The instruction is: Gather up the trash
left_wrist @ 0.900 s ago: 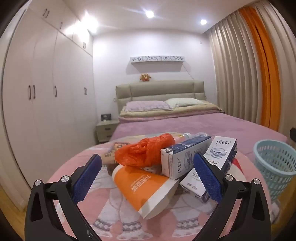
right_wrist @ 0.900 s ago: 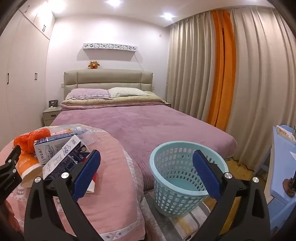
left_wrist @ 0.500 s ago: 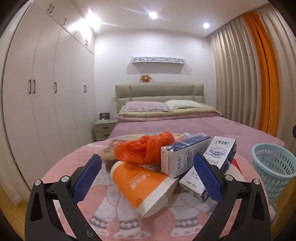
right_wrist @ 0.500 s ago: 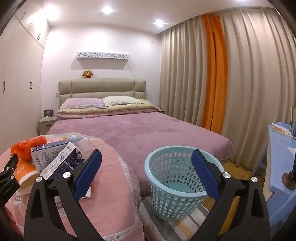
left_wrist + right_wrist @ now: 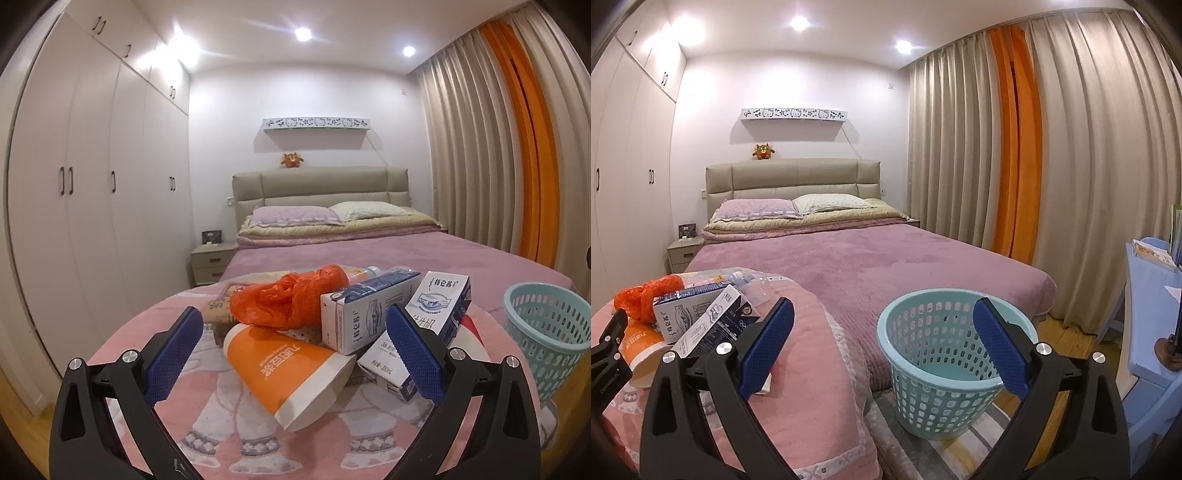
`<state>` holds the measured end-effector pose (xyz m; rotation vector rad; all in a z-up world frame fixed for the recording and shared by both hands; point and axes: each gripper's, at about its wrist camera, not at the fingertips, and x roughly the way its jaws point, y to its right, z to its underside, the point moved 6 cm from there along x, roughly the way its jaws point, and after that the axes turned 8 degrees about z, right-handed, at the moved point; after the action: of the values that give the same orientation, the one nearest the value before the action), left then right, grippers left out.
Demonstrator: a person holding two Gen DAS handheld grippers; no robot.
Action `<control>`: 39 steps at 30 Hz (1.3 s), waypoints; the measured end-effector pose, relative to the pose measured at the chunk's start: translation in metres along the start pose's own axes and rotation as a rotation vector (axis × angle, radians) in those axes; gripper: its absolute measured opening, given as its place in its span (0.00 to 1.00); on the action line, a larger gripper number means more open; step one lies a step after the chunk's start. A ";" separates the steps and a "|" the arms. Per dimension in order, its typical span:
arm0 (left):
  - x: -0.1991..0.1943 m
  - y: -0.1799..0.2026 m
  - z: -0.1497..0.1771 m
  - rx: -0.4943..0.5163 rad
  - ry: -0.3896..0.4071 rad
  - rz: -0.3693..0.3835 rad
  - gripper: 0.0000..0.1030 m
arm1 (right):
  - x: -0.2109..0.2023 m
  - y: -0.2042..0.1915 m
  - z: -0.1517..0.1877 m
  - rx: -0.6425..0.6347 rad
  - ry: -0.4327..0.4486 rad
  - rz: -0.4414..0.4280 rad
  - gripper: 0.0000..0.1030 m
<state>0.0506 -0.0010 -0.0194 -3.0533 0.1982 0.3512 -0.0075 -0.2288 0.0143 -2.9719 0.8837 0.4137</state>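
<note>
A heap of trash lies on a pink cartoon blanket (image 5: 317, 439): an orange-and-white paper cup (image 5: 284, 369) on its side, a crumpled orange plastic bag (image 5: 291, 299), two blue-and-white milk cartons (image 5: 362, 314) (image 5: 439, 299), and a clear bottle behind them. My left gripper (image 5: 293, 356) hangs open just short of the cup, nothing between its blue pads. The right gripper (image 5: 882, 349) is open too, above the floor, facing a light-blue perforated basket (image 5: 945, 373). The same heap (image 5: 701, 317) shows at the left of the right wrist view.
A bed with a purple cover (image 5: 871, 258) fills the room behind. White wardrobes (image 5: 92, 206) line the left wall, with a nightstand (image 5: 210, 262) by the headboard. Beige and orange curtains (image 5: 1015, 166) hang on the right. A blue desk (image 5: 1152, 325) stands at the far right, on a striped rug (image 5: 960, 454).
Both views have tilted up a little, so the trash heap and the basket sit lower in frame. Both grippers stay open and hold nothing.
</note>
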 end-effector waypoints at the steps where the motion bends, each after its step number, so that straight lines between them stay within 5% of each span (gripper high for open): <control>1: 0.000 0.000 0.000 -0.001 -0.001 0.000 0.93 | 0.001 0.001 0.000 0.000 -0.001 0.000 0.90; 39: -0.002 -0.003 0.000 -0.023 0.001 -0.011 0.93 | 0.005 -0.002 0.005 -0.011 -0.018 0.006 0.87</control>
<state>0.0488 0.0024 -0.0190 -3.0759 0.1787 0.3534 -0.0032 -0.2296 0.0084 -2.9717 0.8920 0.4457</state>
